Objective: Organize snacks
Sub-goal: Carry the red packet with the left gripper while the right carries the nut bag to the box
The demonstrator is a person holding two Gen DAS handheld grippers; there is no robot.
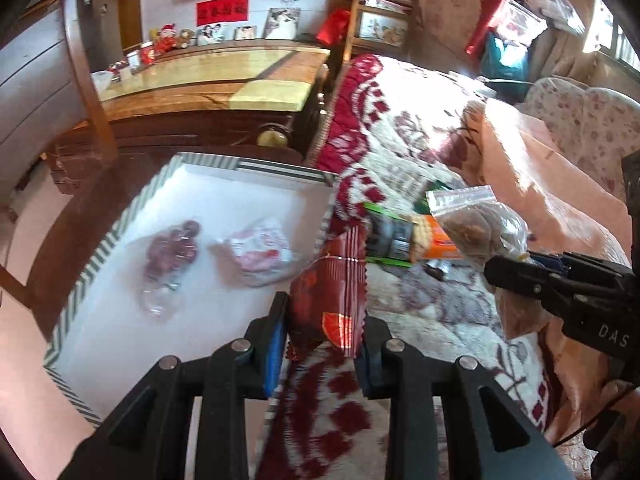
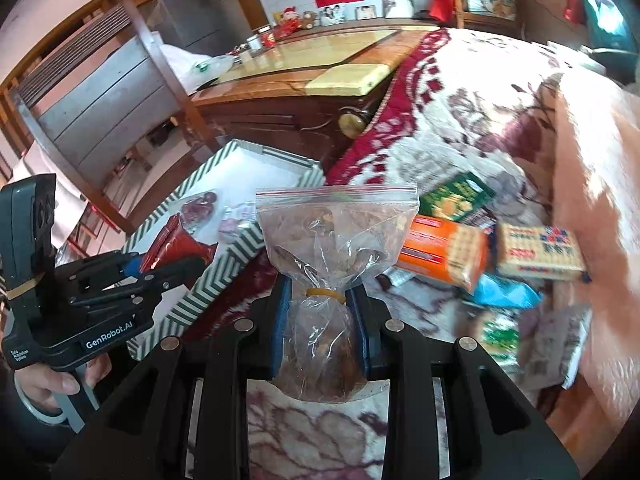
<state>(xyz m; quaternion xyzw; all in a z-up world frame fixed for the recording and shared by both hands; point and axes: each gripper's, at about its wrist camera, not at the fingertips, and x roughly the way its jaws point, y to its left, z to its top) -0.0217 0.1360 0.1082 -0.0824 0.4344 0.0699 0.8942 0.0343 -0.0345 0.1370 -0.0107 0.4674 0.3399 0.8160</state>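
My left gripper (image 1: 322, 338) is shut on a red snack packet (image 1: 332, 300), held at the right edge of a white box with a green-striped rim (image 1: 116, 236). Inside the box lie a clear bag of dark red fruit (image 1: 172, 252) and a white-and-pink packet (image 1: 260, 252). My right gripper (image 2: 320, 320) is shut on a clear zip bag of brown snacks (image 2: 332, 240), tied with a rubber band, held above the blanket just right of the box (image 2: 224, 264). The left gripper (image 2: 160, 276) with its red packet shows over the box in the right wrist view.
More snacks lie on the red-and-white blanket (image 2: 460, 128): an orange cracker pack (image 2: 444, 252), a green pack (image 2: 456, 196), a yellow biscuit pack (image 2: 540, 252), a blue wrapper (image 2: 504, 292). A wooden cabinet (image 1: 208, 92) stands behind the box. A pink quilt (image 1: 552, 184) lies at right.
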